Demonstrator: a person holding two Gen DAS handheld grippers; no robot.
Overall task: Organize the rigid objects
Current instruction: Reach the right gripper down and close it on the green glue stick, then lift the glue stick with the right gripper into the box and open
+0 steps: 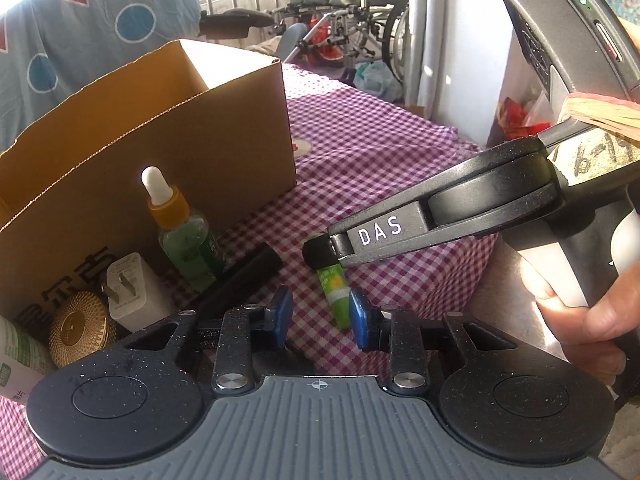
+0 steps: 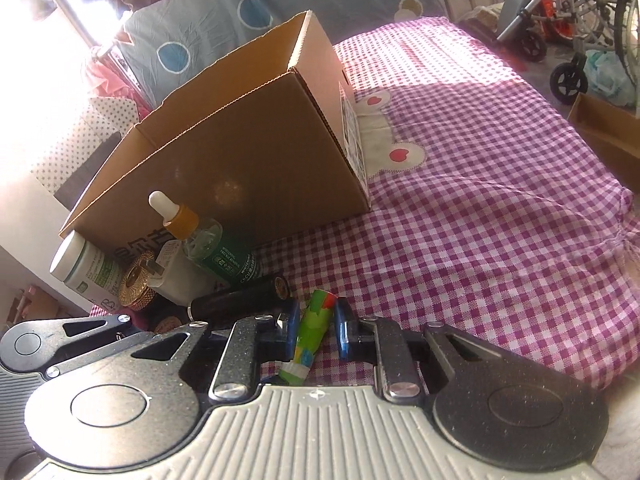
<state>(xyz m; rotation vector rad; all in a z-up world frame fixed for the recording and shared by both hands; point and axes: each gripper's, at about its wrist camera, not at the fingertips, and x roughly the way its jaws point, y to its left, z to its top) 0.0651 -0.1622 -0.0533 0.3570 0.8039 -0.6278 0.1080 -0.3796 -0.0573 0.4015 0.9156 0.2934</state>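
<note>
clearly open cardboard box [image 2: 248,152] on checked cloth [image 2: 480,220]; contents hidden.

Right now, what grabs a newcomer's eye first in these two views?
The open brown cardboard box on the purple checked cloth, with a green dropper bottle and small items clustered at its front wall. Then the right gripper, its blue pads around a green printed tube lying on the cloth.
</note>
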